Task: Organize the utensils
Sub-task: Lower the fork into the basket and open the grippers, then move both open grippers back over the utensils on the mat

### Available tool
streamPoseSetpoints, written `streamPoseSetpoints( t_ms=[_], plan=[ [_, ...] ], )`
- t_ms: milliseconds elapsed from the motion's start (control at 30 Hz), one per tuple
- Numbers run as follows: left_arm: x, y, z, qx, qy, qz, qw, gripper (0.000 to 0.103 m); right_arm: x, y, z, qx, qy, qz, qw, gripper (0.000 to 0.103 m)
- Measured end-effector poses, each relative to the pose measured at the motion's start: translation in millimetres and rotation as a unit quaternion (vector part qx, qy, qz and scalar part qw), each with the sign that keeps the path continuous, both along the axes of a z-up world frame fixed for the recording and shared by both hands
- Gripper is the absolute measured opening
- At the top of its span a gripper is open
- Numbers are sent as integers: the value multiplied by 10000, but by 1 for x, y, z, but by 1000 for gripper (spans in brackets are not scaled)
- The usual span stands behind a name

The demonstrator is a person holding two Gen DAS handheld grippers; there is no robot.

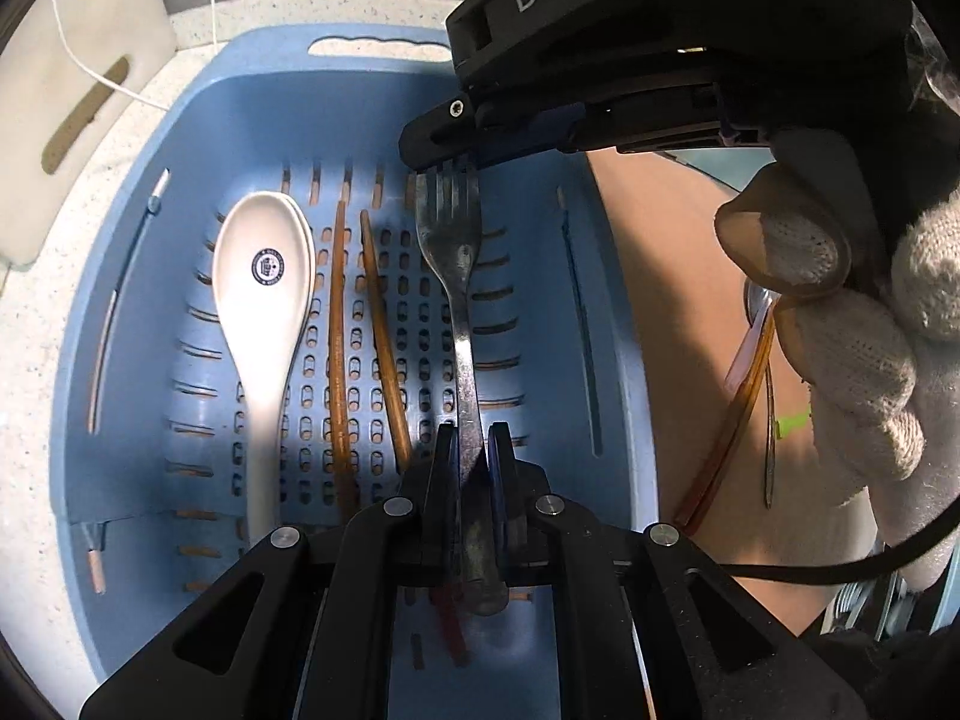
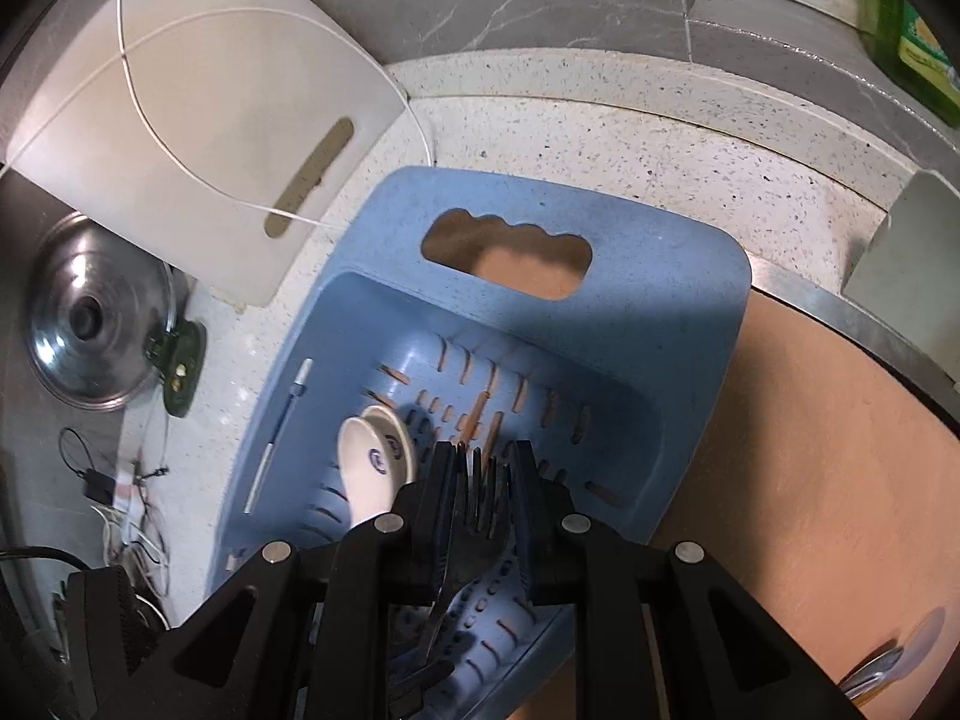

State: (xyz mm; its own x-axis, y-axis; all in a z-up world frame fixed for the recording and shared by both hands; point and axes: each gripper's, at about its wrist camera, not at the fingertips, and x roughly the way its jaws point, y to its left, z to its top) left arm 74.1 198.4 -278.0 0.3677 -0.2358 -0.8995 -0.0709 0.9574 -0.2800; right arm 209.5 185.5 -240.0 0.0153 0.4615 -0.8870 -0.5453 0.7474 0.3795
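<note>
The blue basket (image 1: 198,138) walls enclose spoon (image 1: 264,312) and chopsticks (image 1: 339,360); its right lane is free. My left gripper (image 1: 474,450) clamps the fork (image 1: 456,276) handle; my right gripper (image 2: 483,468) pinches its tines.

Spoon (image 1: 264,300) left of chopsticks (image 1: 360,336) — (in basket (image 1: 120,312)).

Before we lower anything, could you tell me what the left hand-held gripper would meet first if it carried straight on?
Probably the slotted floor of the blue basket; the left hand-held gripper holds a fork pointing there.
</note>
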Motion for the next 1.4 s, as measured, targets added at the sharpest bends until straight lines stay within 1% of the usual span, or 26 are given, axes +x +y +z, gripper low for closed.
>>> streamPoseSetpoints(
  t_ms=[233,367,600,900,1033,1133,1200,1300,1333,1367,1400],
  plan=[
    [13,1,-11,-13,169,44,9998,9,-1,12,-7,-287,-94,191,9994,16],
    [15,2,-10,-24,193,98,9998,9,-2,18,-8,-444,-195,250,9985,16],
    [16,6,-19,-18,221,76,9997,9,-4,21,-9,-624,-252,327,9972,16],
    [4,19,-10,-6,126,195,9997,9,-5,25,-10,-907,-303,390,9947,16],
    [-3,24,-4,-15,76,254,9996,9,-5,20,-5,-804,-342,403,9954,16],
    [-10,27,2,-10,24,280,9996,9,-8,13,8,-621,-430,410,9963,16],
    [-15,27,7,9,-40,282,9996,9,-10,2,20,-399,-417,372,9976,17],
    [-25,25,21,87,-209,281,9993,9,-17,-22,42,-98,-510,349,9980,24],
    [-28,25,27,114,-277,273,9992,9,-22,-36,52,6,-603,323,9977,29],
    [-31,23,33,144,-339,259,9990,9,-24,-44,57,69,-636,308,9975,32],
    [-35,21,39,189,-409,242,9987,9,-27,-56,64,175,-664,270,9973,33]
  ],
)
